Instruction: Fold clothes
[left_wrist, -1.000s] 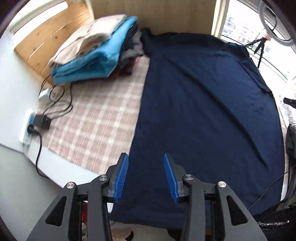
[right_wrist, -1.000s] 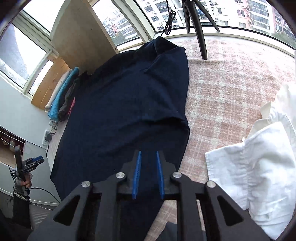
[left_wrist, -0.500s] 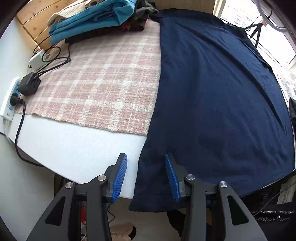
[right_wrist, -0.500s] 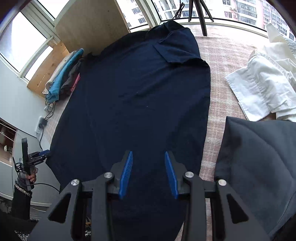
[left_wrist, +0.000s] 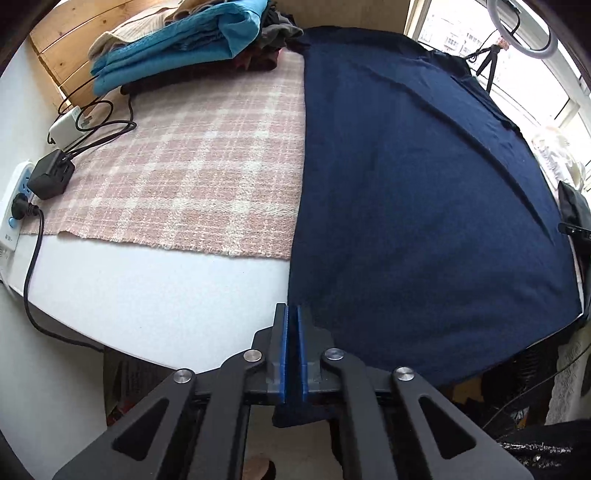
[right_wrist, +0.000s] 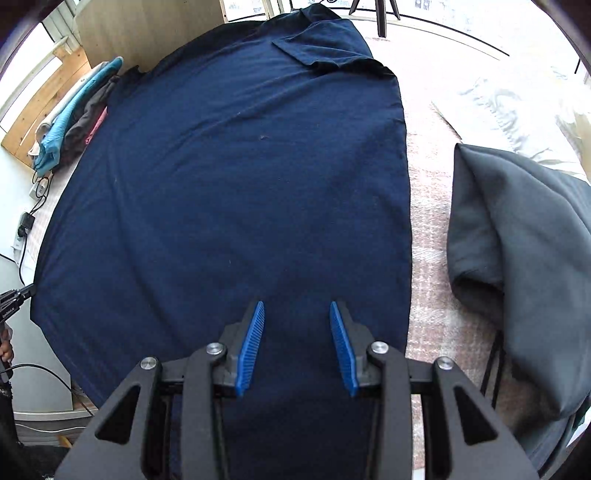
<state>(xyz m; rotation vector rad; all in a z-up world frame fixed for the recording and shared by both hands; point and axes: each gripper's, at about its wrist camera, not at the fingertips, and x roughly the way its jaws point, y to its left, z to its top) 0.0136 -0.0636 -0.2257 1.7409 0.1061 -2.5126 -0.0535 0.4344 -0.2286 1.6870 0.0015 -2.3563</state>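
A large navy shirt (left_wrist: 424, 206) lies spread flat on a pink plaid cloth (left_wrist: 192, 173) over a white table; its hem hangs over the near edge. My left gripper (left_wrist: 291, 314) is shut on the shirt's near left hem corner at the table edge. In the right wrist view the same navy shirt (right_wrist: 236, 184) fills the middle, collar at the far end. My right gripper (right_wrist: 296, 314) is open just above the shirt's near hem, close to its right side edge, holding nothing.
A stack of folded clothes (left_wrist: 184, 48) sits at the far left corner. A power strip, black adapter (left_wrist: 50, 175) and cables lie along the left edge. A grey garment (right_wrist: 517, 258) and a white shirt (right_wrist: 517, 110) lie right of the navy shirt. A tripod stands at the far end.
My left gripper came down to the table's near edge and shut on the shirt's hem corner. My right gripper opened and drew back to the near hem.
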